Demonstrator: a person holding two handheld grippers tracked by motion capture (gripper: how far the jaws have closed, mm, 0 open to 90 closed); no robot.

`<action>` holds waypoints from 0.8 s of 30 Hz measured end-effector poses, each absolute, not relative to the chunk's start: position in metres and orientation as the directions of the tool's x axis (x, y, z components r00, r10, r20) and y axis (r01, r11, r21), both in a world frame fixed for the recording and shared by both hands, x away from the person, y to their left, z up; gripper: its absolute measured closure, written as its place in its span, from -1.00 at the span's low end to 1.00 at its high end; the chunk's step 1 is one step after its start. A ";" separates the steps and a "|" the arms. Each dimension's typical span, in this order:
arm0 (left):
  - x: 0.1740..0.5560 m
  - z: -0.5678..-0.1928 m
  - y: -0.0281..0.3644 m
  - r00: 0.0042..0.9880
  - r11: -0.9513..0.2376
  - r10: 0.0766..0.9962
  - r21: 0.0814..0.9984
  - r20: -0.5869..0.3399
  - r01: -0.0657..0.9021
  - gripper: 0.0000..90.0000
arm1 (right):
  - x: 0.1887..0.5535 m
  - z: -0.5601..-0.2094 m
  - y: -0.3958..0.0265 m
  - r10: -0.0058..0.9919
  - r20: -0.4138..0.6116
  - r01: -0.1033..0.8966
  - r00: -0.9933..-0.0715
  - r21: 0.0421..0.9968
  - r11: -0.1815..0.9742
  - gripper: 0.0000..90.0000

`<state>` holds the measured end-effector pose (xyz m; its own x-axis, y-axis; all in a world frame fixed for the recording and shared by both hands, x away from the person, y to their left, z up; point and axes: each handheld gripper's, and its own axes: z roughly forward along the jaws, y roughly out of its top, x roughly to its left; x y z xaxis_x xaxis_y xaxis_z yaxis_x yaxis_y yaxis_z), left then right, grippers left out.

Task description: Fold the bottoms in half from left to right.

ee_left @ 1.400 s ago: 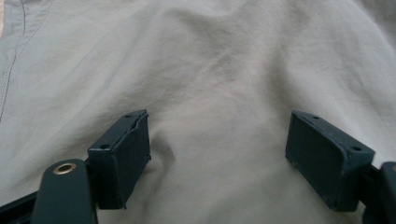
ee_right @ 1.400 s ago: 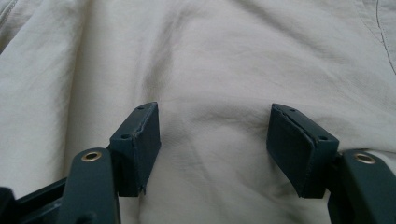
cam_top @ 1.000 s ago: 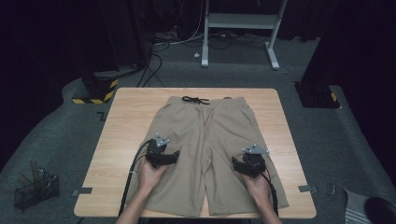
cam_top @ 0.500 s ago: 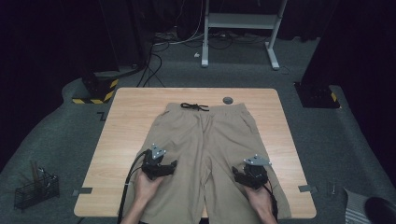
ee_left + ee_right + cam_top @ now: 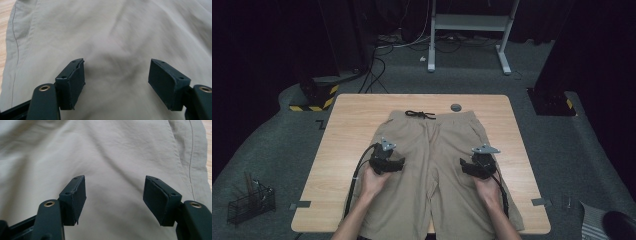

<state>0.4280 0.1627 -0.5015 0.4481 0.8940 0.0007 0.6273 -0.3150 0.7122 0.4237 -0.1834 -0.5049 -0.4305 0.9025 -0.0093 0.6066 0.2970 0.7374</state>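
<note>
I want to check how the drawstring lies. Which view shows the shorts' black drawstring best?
The high view: the black drawstring lies at the waistband of the khaki shorts, toward the table's far edge. The left and right gripper views give close fabric between open jaws, with a side seam.

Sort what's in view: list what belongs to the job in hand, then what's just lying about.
In the job: shorts, left gripper, right gripper, table.
Lying about: round disc on the table, wire basket on the floor, floor cables.
</note>
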 end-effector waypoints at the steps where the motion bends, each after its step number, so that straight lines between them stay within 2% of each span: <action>1: 0.432 -0.503 0.163 0.441 -0.303 0.897 0.719 -0.005 0.625 -0.34 | 0.427 -0.508 -0.183 0.905 -0.003 0.612 -0.426 0.736 0.291 -0.23; 5: 0.442 -0.513 0.162 0.428 -0.295 0.904 0.718 -0.004 0.630 -0.31 | 0.432 -0.520 -0.182 0.907 -0.004 0.637 -0.422 0.710 0.300 -0.25; 9: 0.443 -0.522 0.161 0.420 -0.295 0.907 0.723 0.006 0.625 -0.31 | 0.427 -0.523 -0.182 0.905 -0.017 0.612 -0.424 0.731 0.301 -0.22; 17: 0.431 -0.527 0.163 0.419 -0.282 0.908 0.753 0.008 0.595 -0.30 | 0.422 -0.523 -0.183 0.904 -0.017 0.612 -0.426 0.730 0.303 -0.24; 24: 0.409 -0.527 0.161 0.428 -0.286 0.904 0.752 0.006 0.594 -0.33 | 0.400 -0.523 -0.184 0.905 -0.015 0.614 -0.425 0.730 0.300 -0.24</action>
